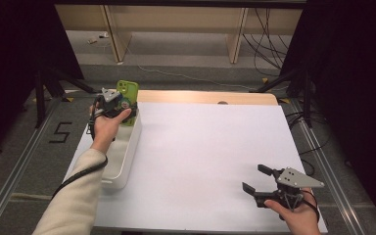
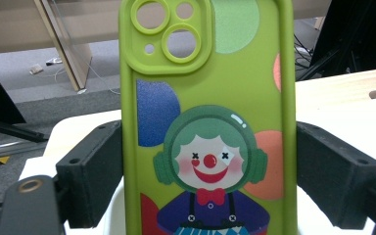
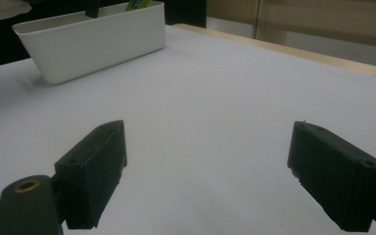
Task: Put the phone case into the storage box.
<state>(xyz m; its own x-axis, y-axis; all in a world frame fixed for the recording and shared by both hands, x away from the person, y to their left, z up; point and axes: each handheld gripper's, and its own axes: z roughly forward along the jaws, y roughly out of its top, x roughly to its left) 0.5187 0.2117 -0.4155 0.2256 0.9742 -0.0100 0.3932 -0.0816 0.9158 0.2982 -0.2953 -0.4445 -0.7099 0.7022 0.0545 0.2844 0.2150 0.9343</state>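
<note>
**Phone case gripped above the bin, table still bare**

In the high view, the left gripper (image 1: 122,105) sat in the upper left of the frame, over the far end of the white bin (image 1: 127,156). Its 2 jaws were clamped on the long edges of a green phone case (image 1: 128,90), which stood upright with its camera cut-outs at the top. The left gripper view showed the same case (image 2: 205,122) close up, a clown printed on its back, with a black pad pressed against each side and no gap visible.

The case's lower end was hidden behind the hand and the bin's wall, so whether it was clear of the bin or partly inside could not be told.

The right gripper (image 1: 262,183) rested in the lower right of the high view, well apart from the bin, with its jaws spread wide and nothing between them. Its own view looked across the bare white table (image 3: 215,107) toward the bin (image 3: 98,41) in the upper left.

Judged from this, the grasp was done. Carrying the case and setting it down remained; which way it was headed, into the bin or onto the table, could not be told.
</note>
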